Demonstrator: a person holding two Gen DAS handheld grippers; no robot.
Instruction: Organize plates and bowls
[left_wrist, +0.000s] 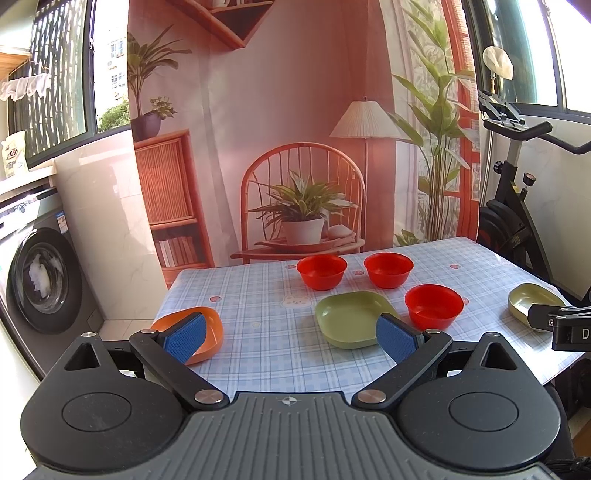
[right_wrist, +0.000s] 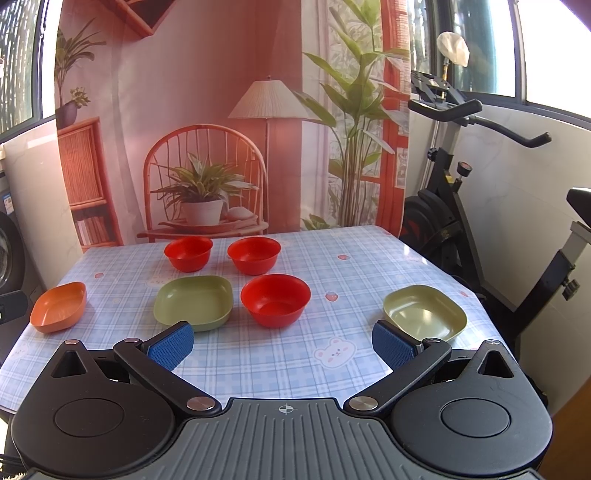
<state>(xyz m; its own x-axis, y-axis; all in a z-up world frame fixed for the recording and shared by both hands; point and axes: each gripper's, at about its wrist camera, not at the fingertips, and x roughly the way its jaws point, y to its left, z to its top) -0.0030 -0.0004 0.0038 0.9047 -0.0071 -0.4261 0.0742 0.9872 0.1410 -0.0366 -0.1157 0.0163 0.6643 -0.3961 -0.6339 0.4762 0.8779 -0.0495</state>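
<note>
Left gripper (left_wrist: 290, 338) and right gripper (right_wrist: 282, 343): fingers apart, holding nothing. Three red bowls (right_wrist: 275, 300), two green plates (right_wrist: 193, 302) and one orange plate (right_wrist: 58, 306) sit on the surface (right_wrist: 258, 354).

This is a home, probably a balcony or utility room. A washing machine (left_wrist: 44, 280) stands at the left, an exercise bike (right_wrist: 461, 206) at the right, and windows (left_wrist: 62, 74) are on both sides. A bench (right_wrist: 258, 354) with a checked cloth stands before a printed backdrop (right_wrist: 221, 110).

I see checked tablecloth (right_wrist: 258, 354) with bear print (right_wrist: 334, 352); printed backdrop (left_wrist: 295, 110) behind table; washing machine (left_wrist: 40, 277) far left; exercise bike (right_wrist: 480, 206) at right.
</note>
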